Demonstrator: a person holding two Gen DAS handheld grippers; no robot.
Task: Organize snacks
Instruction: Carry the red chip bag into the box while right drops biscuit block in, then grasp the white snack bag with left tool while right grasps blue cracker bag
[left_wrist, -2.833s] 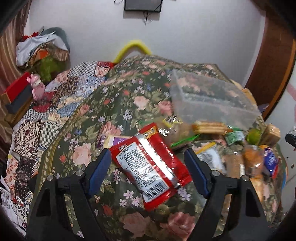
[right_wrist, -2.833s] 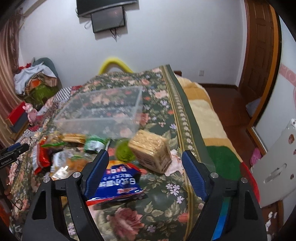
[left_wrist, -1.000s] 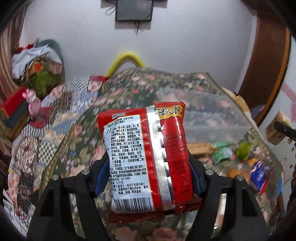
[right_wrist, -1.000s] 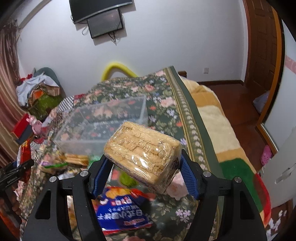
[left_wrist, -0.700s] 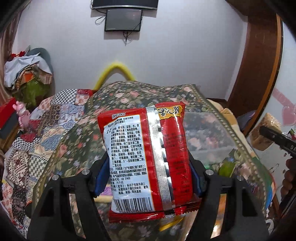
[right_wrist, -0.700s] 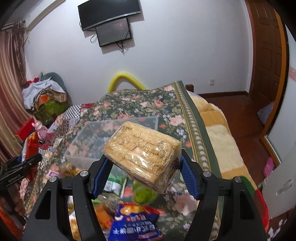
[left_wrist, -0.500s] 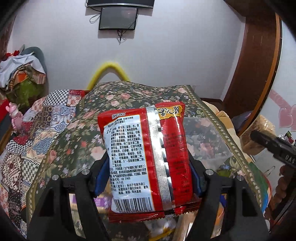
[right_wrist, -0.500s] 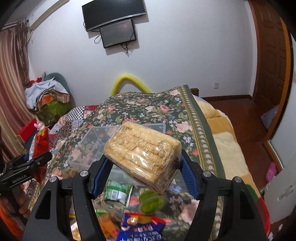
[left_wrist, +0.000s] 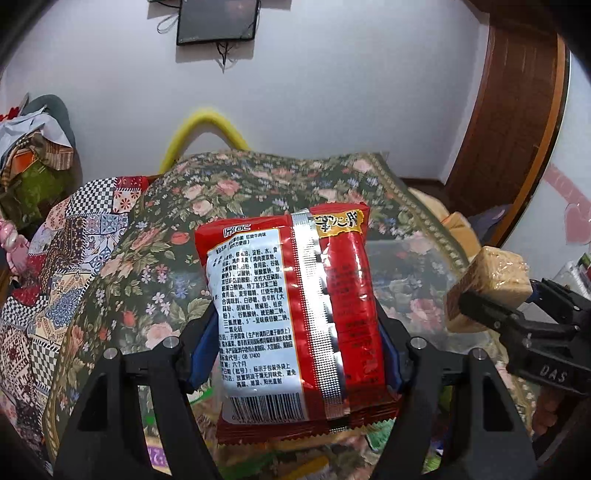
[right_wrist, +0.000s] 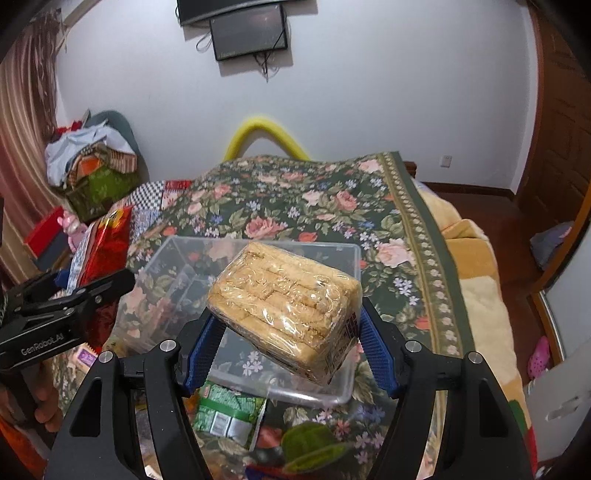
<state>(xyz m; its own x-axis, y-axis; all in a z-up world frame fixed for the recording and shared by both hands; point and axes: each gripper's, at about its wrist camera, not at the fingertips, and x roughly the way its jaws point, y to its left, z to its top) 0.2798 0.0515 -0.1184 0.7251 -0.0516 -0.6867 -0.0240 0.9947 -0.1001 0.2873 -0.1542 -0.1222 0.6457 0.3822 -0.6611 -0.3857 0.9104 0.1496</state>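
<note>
Two snacks are held aloft at once: the red noodle packet (left_wrist: 291, 306) is clamped between the blue pads of the left gripper (left_wrist: 295, 343), and the wrapped cracker block (right_wrist: 284, 306) is pinched, tilted, by the right gripper (right_wrist: 284, 350). Both loads are now carried over the clear plastic bin (right_wrist: 354, 258), which sits on the floral bedspread (right_wrist: 295, 192); in the right wrist view the bin's near wall is seen just behind and below the cracker block, and it looks empty, though reflections blur its floor. Compared with the earliest pictures, where both pairs of fingers were spread wide around snacks lying on the bedspread, both items have been seized and lifted, and over the last second the bin has been brought steadily closer under each gripper. This is judged to be the end of transport, with release into the bin the next step. Loose snacks, among them a green packet (right_wrist: 229, 413), are left in front of the bin, so much sorting remains.
</note>
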